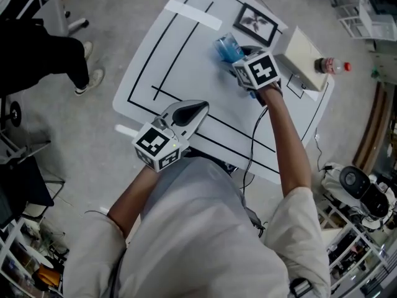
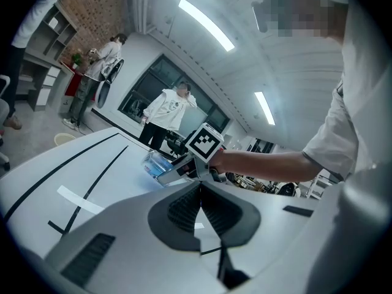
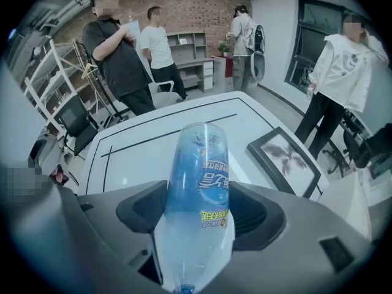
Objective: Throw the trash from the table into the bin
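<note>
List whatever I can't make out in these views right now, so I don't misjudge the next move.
- The bin: in no view.
- Clear blue plastic bottle: neck end cut off by the right gripper view's lower edge; in the head view the right gripper covers most of it.
- Small red-capped bottle: too small in the head view to tell its contents.
- White table: near edge hidden by the person's torso, head view.
</note>
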Tool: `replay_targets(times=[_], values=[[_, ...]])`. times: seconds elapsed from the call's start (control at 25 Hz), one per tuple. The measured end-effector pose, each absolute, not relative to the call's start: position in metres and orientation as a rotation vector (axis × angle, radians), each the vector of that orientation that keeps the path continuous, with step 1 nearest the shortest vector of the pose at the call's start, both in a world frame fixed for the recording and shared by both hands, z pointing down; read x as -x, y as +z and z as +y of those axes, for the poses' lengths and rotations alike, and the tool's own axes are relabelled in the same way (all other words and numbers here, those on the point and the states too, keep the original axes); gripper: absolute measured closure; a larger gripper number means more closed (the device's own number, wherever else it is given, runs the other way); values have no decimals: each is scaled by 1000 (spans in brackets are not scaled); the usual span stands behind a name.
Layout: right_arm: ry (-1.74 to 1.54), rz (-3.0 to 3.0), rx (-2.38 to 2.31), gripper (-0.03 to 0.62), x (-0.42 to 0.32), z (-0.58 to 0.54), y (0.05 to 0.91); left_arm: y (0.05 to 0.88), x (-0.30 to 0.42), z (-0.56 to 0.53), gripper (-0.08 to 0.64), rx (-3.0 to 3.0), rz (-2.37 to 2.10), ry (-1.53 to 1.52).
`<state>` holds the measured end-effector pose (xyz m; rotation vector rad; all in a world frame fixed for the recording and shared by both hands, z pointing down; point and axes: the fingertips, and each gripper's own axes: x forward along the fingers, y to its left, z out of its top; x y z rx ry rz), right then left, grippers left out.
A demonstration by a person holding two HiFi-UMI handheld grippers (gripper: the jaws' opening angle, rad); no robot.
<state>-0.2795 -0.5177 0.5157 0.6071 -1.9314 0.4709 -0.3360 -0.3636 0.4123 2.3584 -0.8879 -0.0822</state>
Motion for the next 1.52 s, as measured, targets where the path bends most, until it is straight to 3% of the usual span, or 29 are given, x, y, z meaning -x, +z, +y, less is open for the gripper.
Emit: replay_targets(times=[1.52], values=[[617, -2015, -957, 287, 167, -394, 443, 386, 232, -308, 552, -2495, -541, -3]])
